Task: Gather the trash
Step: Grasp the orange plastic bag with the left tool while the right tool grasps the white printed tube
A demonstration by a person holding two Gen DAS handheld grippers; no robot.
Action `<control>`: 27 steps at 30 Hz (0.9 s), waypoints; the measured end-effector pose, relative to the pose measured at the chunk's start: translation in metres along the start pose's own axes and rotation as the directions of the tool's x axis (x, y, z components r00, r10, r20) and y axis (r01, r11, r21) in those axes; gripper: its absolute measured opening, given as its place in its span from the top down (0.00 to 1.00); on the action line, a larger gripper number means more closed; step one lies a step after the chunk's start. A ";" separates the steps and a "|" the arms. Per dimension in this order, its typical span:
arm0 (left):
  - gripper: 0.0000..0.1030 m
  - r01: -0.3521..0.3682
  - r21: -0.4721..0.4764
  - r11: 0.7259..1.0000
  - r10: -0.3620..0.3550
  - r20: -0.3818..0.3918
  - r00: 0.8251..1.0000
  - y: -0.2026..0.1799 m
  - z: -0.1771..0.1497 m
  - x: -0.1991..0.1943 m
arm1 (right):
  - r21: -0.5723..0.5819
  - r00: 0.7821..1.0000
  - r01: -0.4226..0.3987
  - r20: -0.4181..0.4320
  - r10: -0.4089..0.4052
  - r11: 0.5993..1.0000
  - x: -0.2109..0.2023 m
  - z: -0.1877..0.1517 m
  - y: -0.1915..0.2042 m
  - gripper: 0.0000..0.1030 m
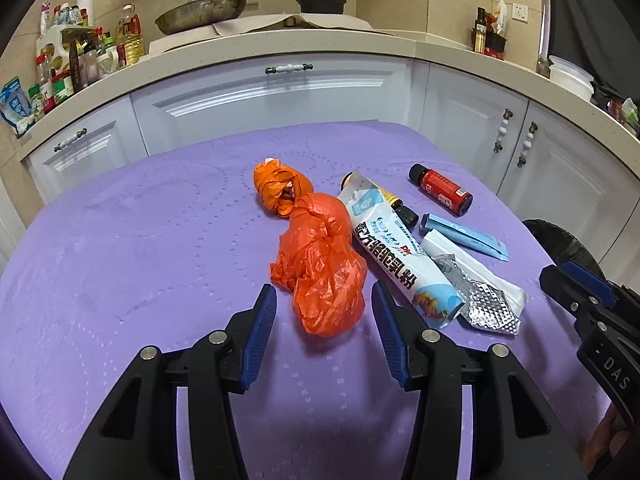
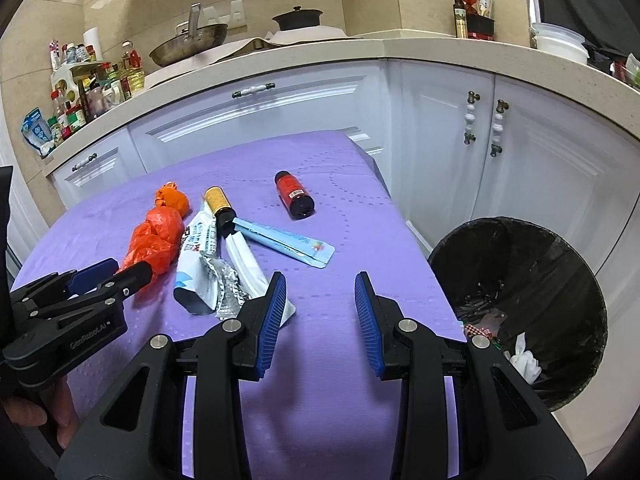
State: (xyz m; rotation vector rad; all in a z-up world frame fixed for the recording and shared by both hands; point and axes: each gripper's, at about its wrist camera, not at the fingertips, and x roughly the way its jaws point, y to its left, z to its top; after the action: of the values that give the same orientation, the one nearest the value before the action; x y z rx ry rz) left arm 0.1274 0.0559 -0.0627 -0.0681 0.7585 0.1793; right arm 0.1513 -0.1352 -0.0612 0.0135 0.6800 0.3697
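Observation:
Trash lies on the purple tablecloth (image 1: 140, 240): a crumpled orange plastic bag (image 1: 320, 256), a white and blue pouch (image 1: 396, 252), a silver foil wrapper (image 1: 480, 300), a blue sachet (image 1: 464, 236), a small red bottle (image 1: 440, 188) and a yellow-labelled vial (image 2: 220, 200). My left gripper (image 1: 324, 300) is open, its jaws on either side of the bag's near end without touching it. My right gripper (image 2: 320, 292) is open and empty above bare cloth, right of the foil wrapper (image 2: 228, 284). The bag (image 2: 154, 240) also shows in the right wrist view.
A black-lined trash bin (image 2: 520, 304) with some waste inside stands off the table's right edge. White cabinets (image 1: 280, 96) and a countertop with a pan (image 1: 200, 12), pot and bottles run behind the table.

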 end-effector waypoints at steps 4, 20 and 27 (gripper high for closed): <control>0.70 0.016 0.010 1.000 -0.015 -0.023 1.000 -0.001 0.001 0.006 | -0.001 1.000 -0.001 -0.004 0.001 1.000 0.003 0.001 0.000 0.66; 0.91 0.005 0.000 1.000 -0.005 -0.014 1.000 0.028 -0.005 -0.005 | -0.057 0.999 -0.049 -0.009 0.049 0.997 0.008 0.007 0.036 0.66; 0.91 -0.053 -0.047 0.997 0.052 -0.014 0.999 0.067 -0.016 -0.017 | -0.101 0.996 -0.089 -0.021 0.088 0.991 0.011 0.008 0.067 0.66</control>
State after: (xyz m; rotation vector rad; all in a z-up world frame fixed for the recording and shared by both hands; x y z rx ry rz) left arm 0.0917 0.1177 -0.0622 -0.0947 0.7693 0.2470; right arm 0.1422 -0.0685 -0.0524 -0.0566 0.6773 0.4902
